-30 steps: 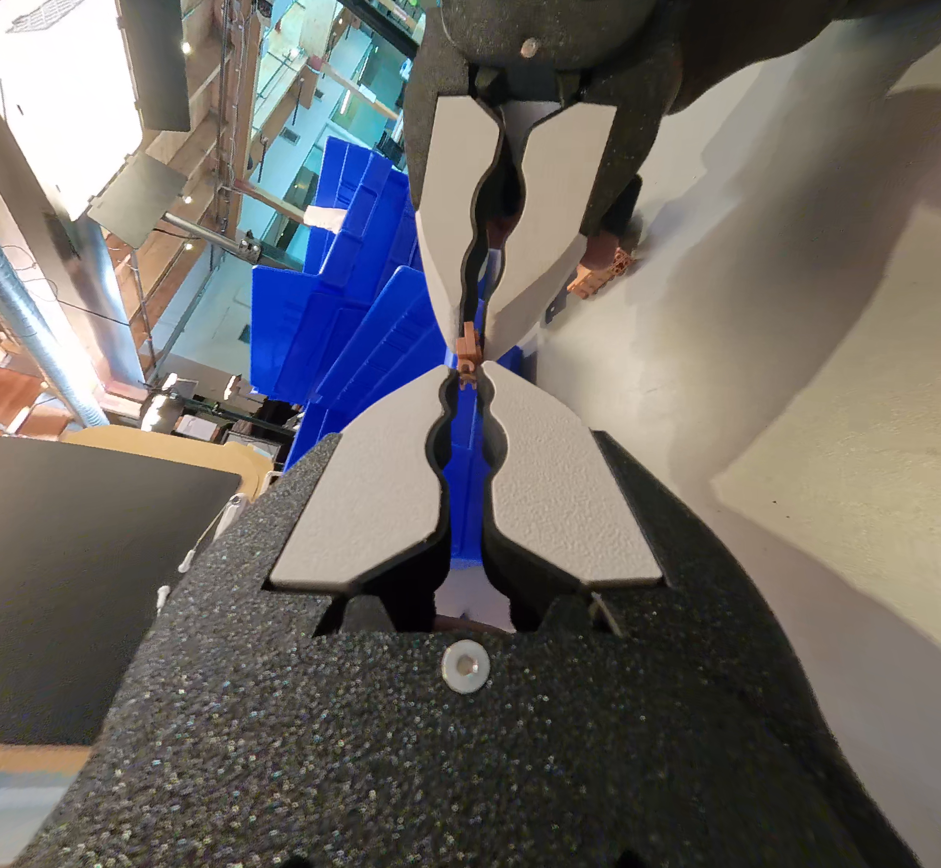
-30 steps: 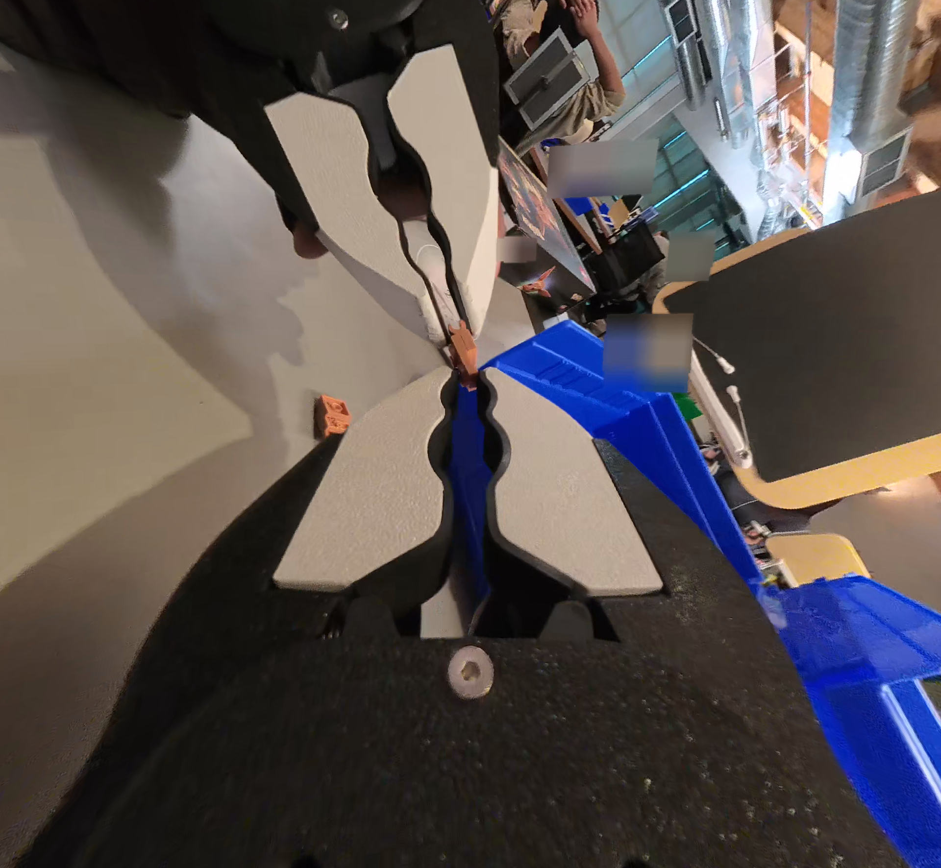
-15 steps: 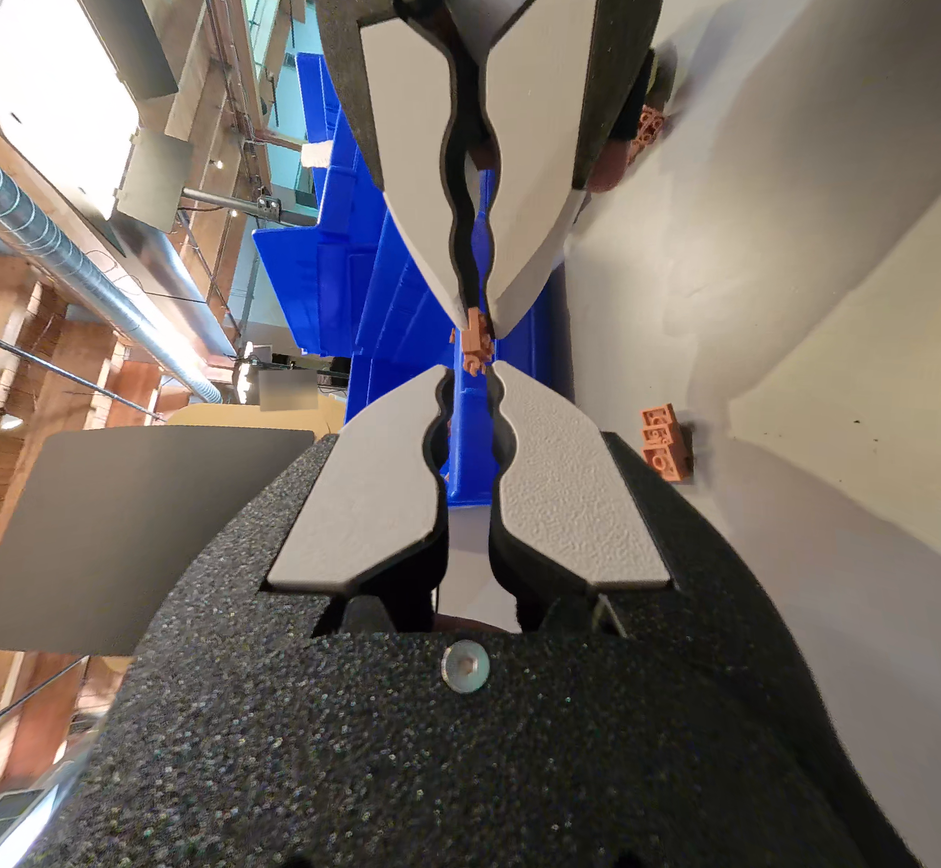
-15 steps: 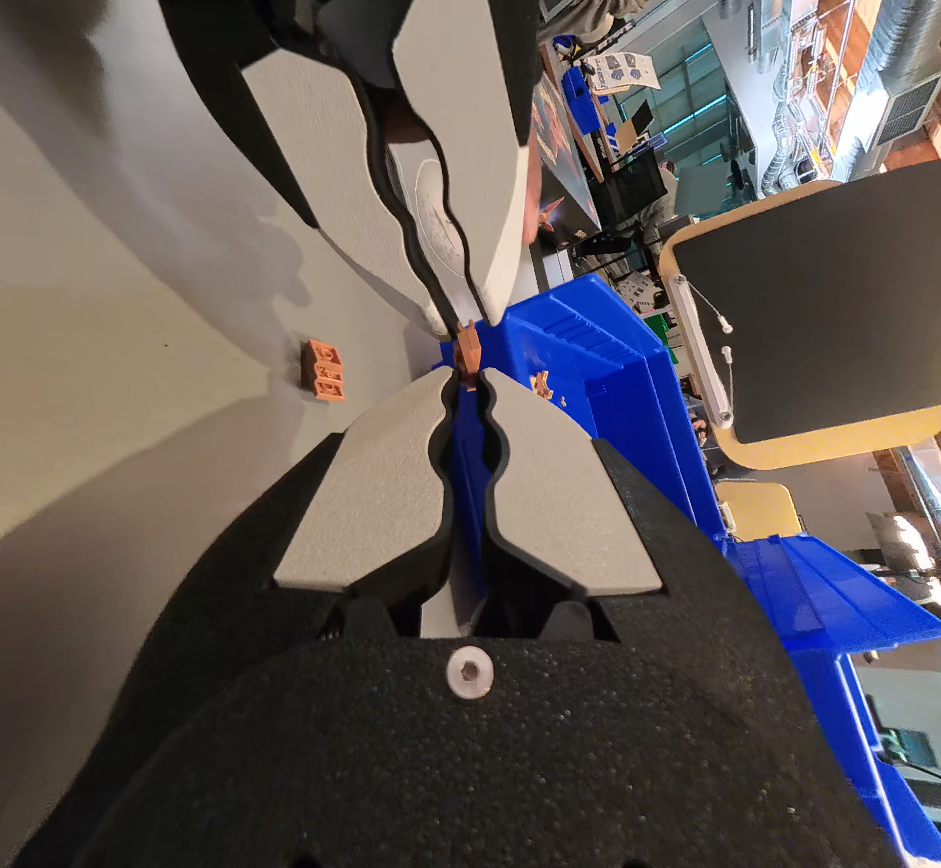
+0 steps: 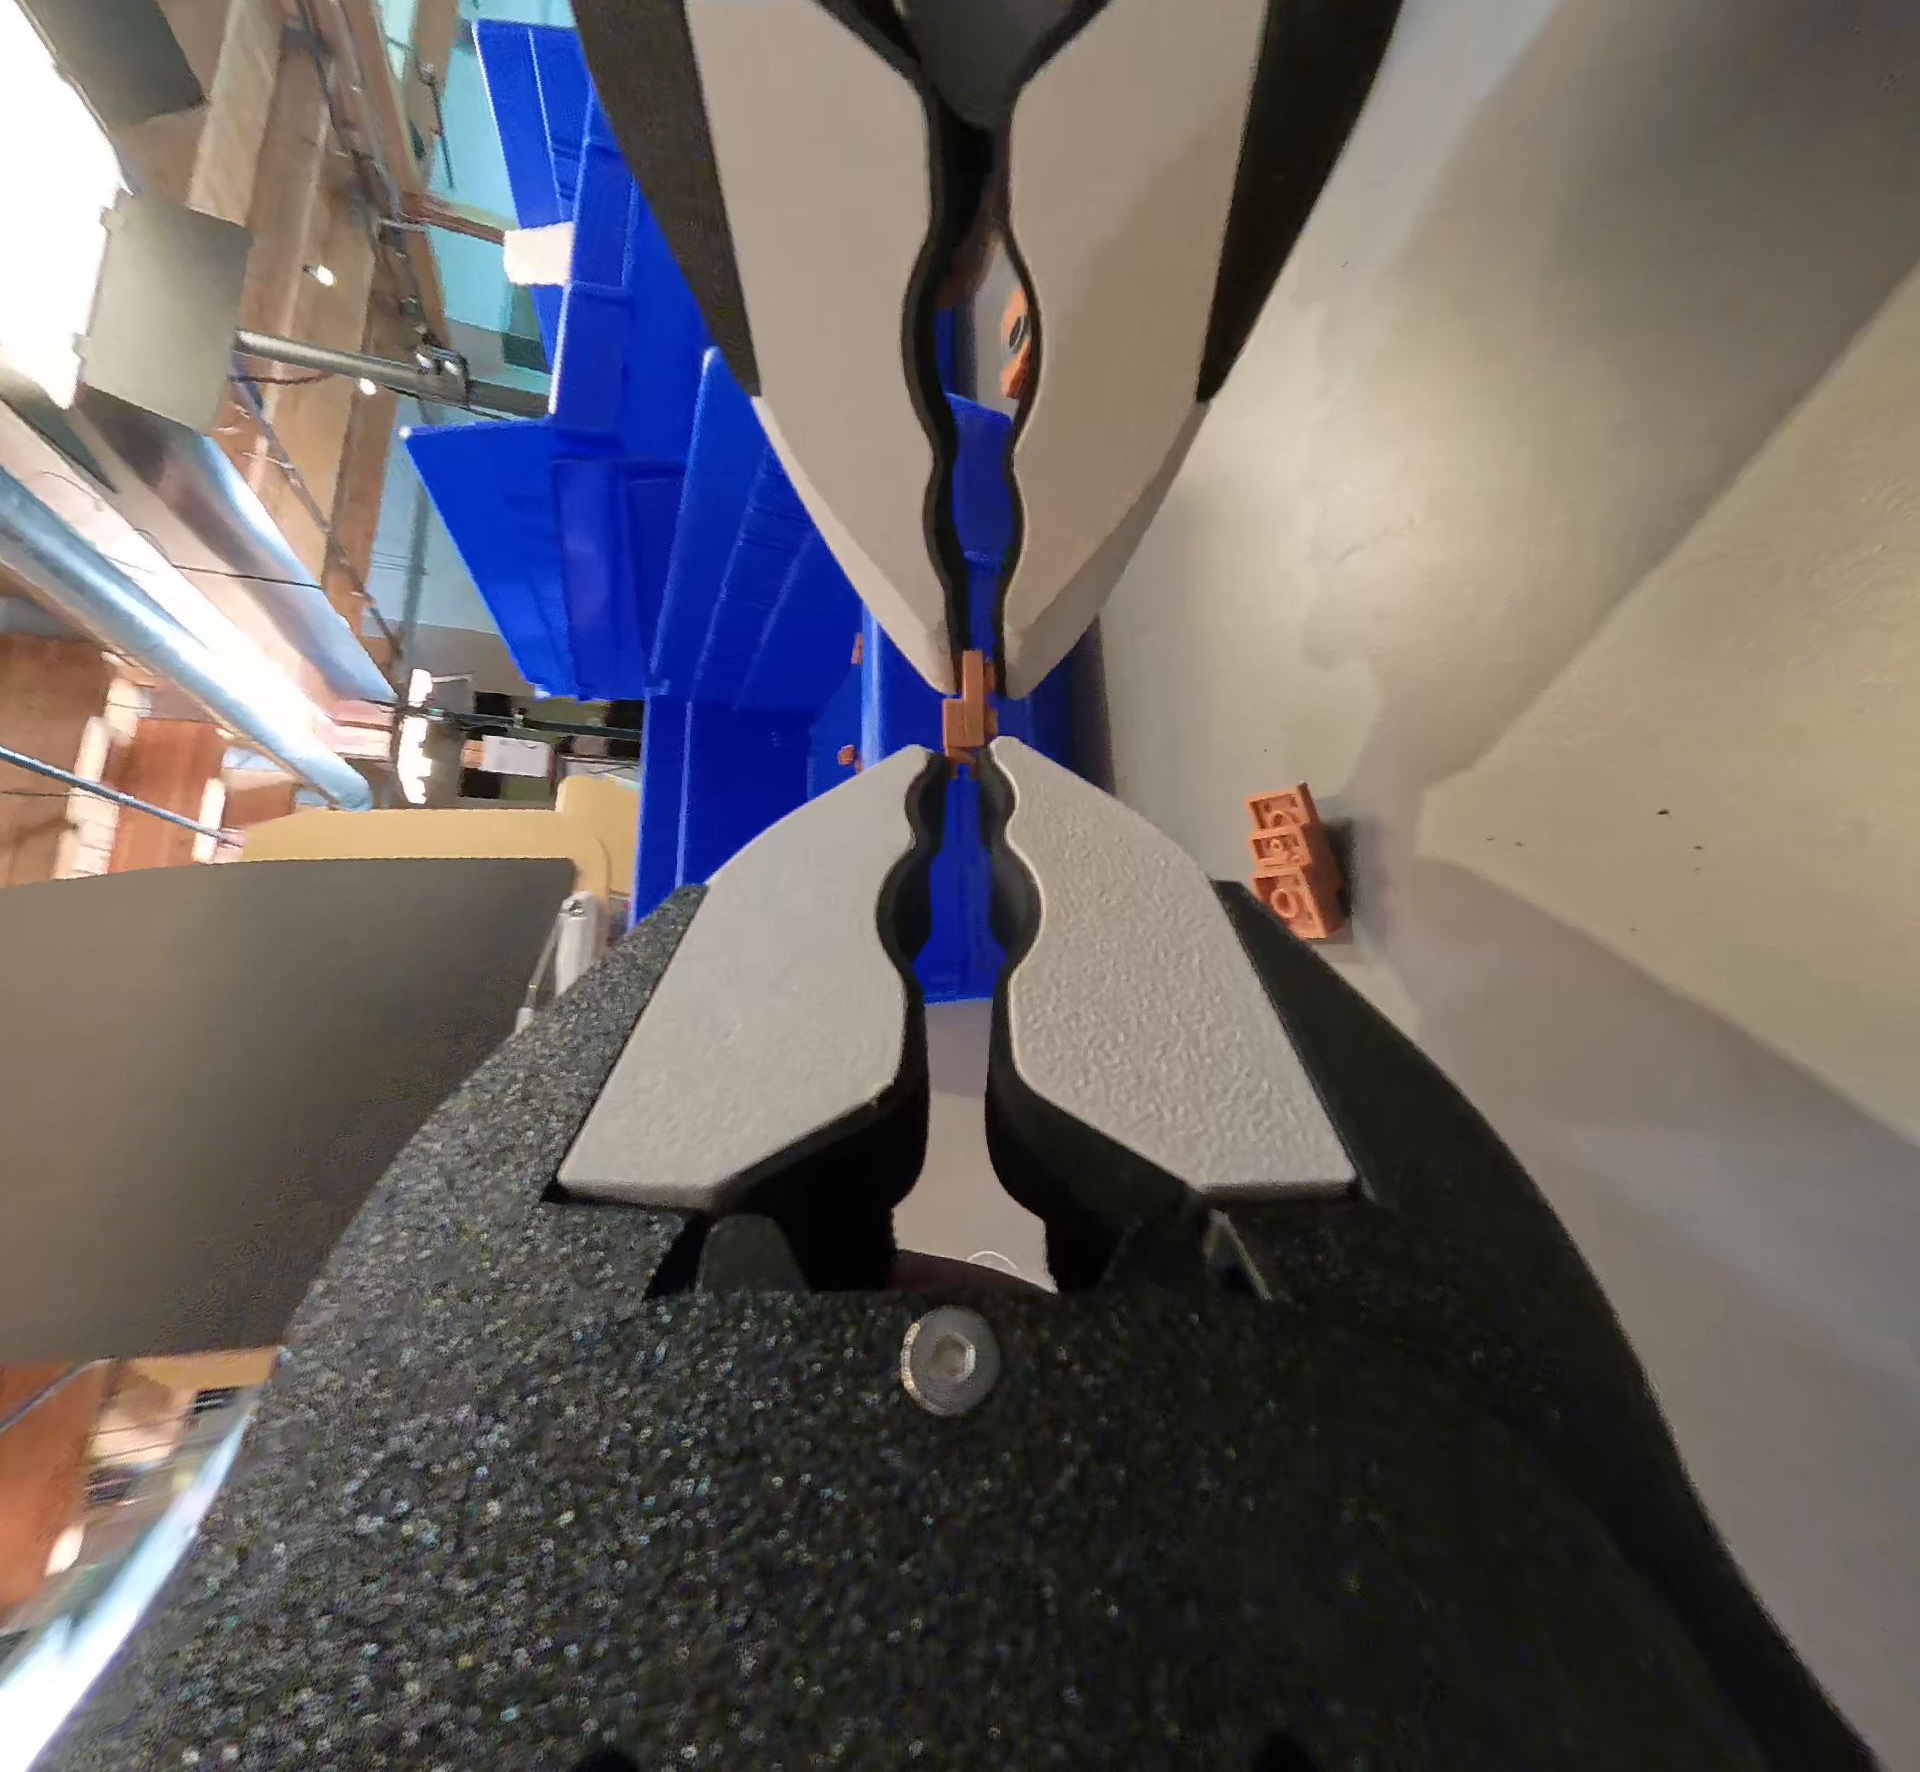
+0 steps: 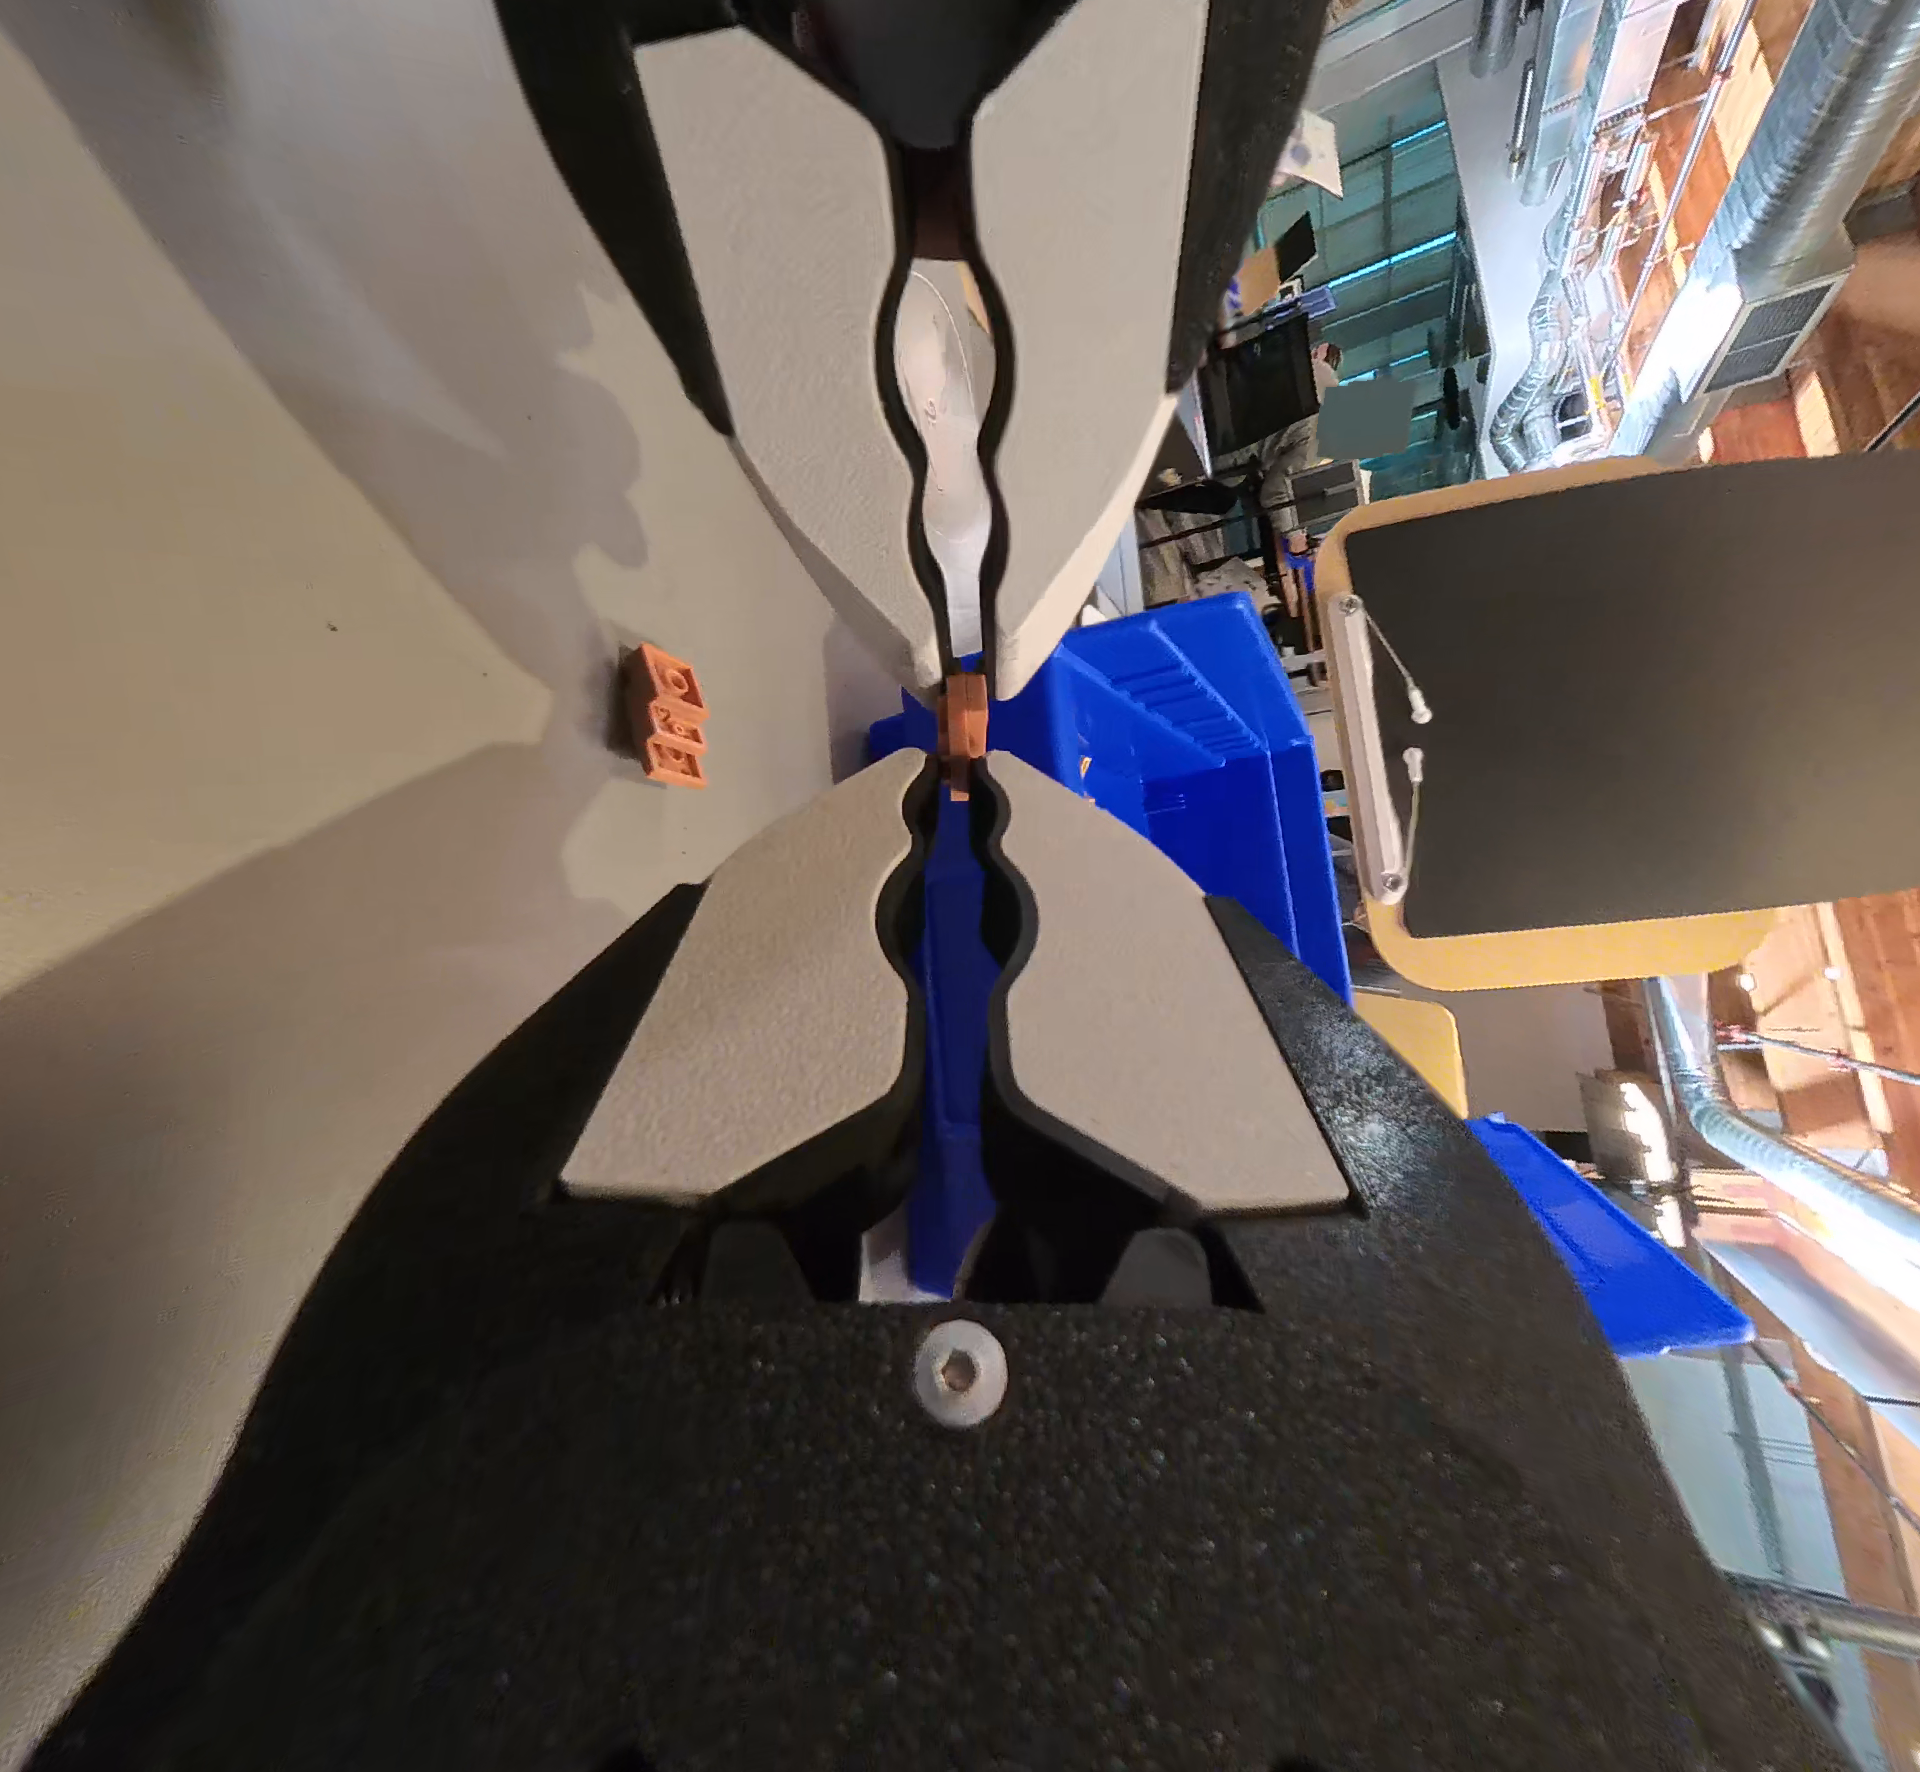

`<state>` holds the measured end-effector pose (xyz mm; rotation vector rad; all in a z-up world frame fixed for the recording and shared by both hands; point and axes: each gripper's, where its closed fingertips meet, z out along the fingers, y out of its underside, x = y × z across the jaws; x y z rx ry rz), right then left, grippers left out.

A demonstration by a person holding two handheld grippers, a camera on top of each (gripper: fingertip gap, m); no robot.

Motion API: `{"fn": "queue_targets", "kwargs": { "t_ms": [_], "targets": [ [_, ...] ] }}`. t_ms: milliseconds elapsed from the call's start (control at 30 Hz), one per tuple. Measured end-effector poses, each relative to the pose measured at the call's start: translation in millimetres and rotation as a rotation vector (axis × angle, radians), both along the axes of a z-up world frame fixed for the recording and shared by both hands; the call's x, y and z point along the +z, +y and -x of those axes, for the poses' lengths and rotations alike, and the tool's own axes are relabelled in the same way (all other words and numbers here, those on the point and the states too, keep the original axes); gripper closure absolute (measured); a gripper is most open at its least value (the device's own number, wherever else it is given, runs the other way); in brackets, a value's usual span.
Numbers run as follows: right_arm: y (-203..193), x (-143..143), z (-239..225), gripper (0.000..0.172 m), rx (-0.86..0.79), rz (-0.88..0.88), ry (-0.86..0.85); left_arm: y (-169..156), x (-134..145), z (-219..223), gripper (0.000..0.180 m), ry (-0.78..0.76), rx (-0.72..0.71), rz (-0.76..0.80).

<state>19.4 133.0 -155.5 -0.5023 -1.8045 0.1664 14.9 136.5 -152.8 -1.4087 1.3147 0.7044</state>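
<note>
1. The small orange-brown brick piece [image 5: 964, 716] is now being pinched again by the left gripper [image 5: 964, 764], which had loosened briefly.
2. Its far end is being clamped by the right gripper [image 6: 954, 766], tip to tip, above the blue bins [image 5: 727, 600].
3. A three-brick stack [image 5: 1291, 858] is lying on the grey table [image 5: 1558, 579] nearby.

Both grippers' black bodies run off the frame edges, and the tiny orange-brown plastic pieces [image 5: 852, 754] inside the blue plastic bin [image 5: 727, 787] are too small to make out (just specks).

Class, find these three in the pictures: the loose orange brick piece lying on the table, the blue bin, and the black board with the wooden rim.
Loose orange brick piece [image 5: 1291, 860], left wrist view, studded top.
Blue bin [image 6: 1226, 746], right wrist view, ribbed side wall.
Black board [image 6: 1662, 683], right wrist view, dark face.
</note>
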Motion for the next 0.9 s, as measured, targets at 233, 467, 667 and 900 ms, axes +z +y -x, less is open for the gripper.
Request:
{"fn": "queue_targets", "kwargs": {
  "t_ms": [233, 467, 667, 900],
  "targets": [
    [-1, 2, 1, 0.166, 0.007, -0.165, 0.032, -2, -2, 1, 0.175, -0.229, 0.023, 0.158],
    [-4, 3, 0, 0.164, 0.039, -0.308, 0.054, -5, -3, -1, 0.175, -0.377, -0.013, 0.265],
    [-6, 2, -4, 0.165, 0.075, -0.191, 0.058, -6, -4, -5, 0.175, -0.333, -0.035, 0.241],
    [5, -3, 4, 0.165, -0.056, -0.238, 0.035, 2, -6, 5, 0.175, -0.138, 0.101, 0.122]
  ]
}}
